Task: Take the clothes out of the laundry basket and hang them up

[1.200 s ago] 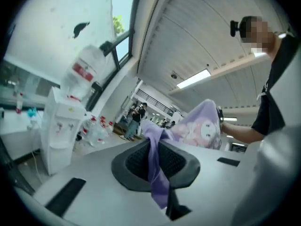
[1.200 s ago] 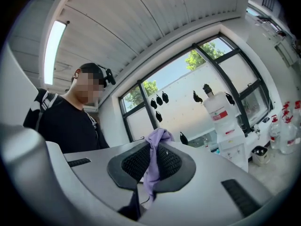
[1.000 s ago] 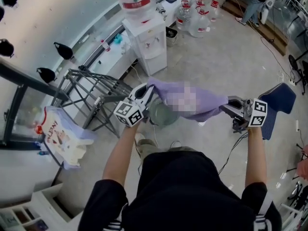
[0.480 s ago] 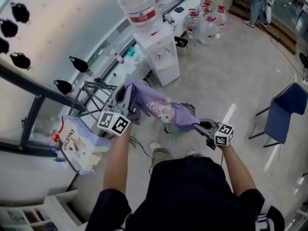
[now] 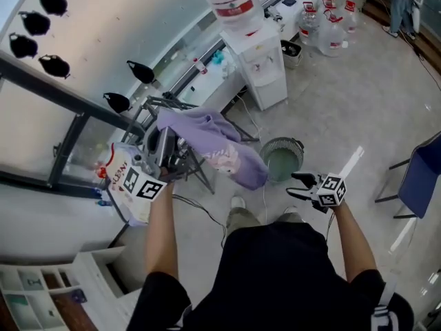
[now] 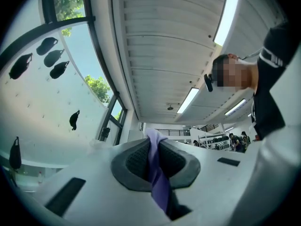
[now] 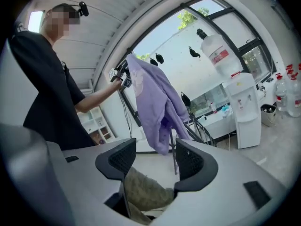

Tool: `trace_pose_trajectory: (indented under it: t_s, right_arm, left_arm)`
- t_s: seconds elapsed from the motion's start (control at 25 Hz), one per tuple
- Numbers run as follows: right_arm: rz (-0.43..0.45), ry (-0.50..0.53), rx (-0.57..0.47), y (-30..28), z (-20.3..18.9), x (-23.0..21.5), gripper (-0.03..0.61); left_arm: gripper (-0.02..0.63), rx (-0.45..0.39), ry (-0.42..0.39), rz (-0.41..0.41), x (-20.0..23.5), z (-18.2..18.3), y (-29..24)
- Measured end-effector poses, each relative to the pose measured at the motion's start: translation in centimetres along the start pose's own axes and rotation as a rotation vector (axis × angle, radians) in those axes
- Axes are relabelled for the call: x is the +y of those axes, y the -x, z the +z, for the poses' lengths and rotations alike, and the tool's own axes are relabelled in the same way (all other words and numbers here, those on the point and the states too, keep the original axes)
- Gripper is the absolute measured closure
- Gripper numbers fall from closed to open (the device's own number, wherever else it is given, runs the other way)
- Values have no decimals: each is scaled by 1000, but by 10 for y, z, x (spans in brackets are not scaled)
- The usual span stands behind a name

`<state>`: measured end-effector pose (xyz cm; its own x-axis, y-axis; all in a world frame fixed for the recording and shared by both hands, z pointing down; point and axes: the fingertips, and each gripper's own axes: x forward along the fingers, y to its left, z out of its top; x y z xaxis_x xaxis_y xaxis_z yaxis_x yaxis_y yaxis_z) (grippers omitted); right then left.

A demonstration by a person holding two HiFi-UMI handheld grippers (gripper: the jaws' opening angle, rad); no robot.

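Observation:
A purple garment [image 5: 210,145] hangs from my left gripper [image 5: 164,152], raised at the left beside the metal drying rack [image 5: 153,106]. In the left gripper view the jaws are shut on a fold of purple cloth [image 6: 157,175], pinched at the left gripper [image 6: 153,150]. My right gripper [image 5: 303,185] is lower at the right, apart from the garment; its jaws have just been opening and stand wide with nothing pressed between them. The right gripper view shows the right gripper [image 7: 155,150] facing the hanging garment [image 7: 157,102]. A round grey-green laundry basket [image 5: 282,158] stands on the floor.
A water dispenser [image 5: 265,61] with spare bottles [image 5: 331,26] stands at the back. A printed bag [image 5: 124,185] hangs by the rack. A blue chair [image 5: 424,178] is at the right. Olive fabric [image 7: 146,192] shows low behind the right jaws.
The right gripper let go of the purple garment, opened and sank. The left gripper rose and swung left toward the rack with the garment, which now hangs from it alone.

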<state>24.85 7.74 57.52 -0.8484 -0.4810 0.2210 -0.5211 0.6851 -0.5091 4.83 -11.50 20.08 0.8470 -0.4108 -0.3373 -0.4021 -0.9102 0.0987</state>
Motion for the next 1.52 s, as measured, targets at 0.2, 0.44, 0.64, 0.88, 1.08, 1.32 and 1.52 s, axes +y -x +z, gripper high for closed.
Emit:
trace_pose_trajectory:
  t_s: [0.2,0.44,0.64,0.88,1.08,1.32,1.52]
  right_arm:
    - [-8,123,-81,-23,66,6,350]
    - [188,287,-299,-121,208,101,443]
    - [340,328,-276,-219,241,181,446]
    - [332,316,-177,-309,217,225,399]
    - [296,302,-159,-355,201,252,380]
    - [183,291,-221,-365,203,260,550]
    - [74,414,-251,-343,223,264,572]
  left_arm:
    - [594,-83,57,3,2,35,49]
    - [594,-115,44,31,-1,63,101]
    - [594,-150,75,49,-2,84,148]
    - [594,-195,108,49,-7,105,205]
    - [594,-194,104,55,-3,120,247]
    - [594,-149,38,160,22,131,309]
    - [594,-59,-26,243,37,127,347]
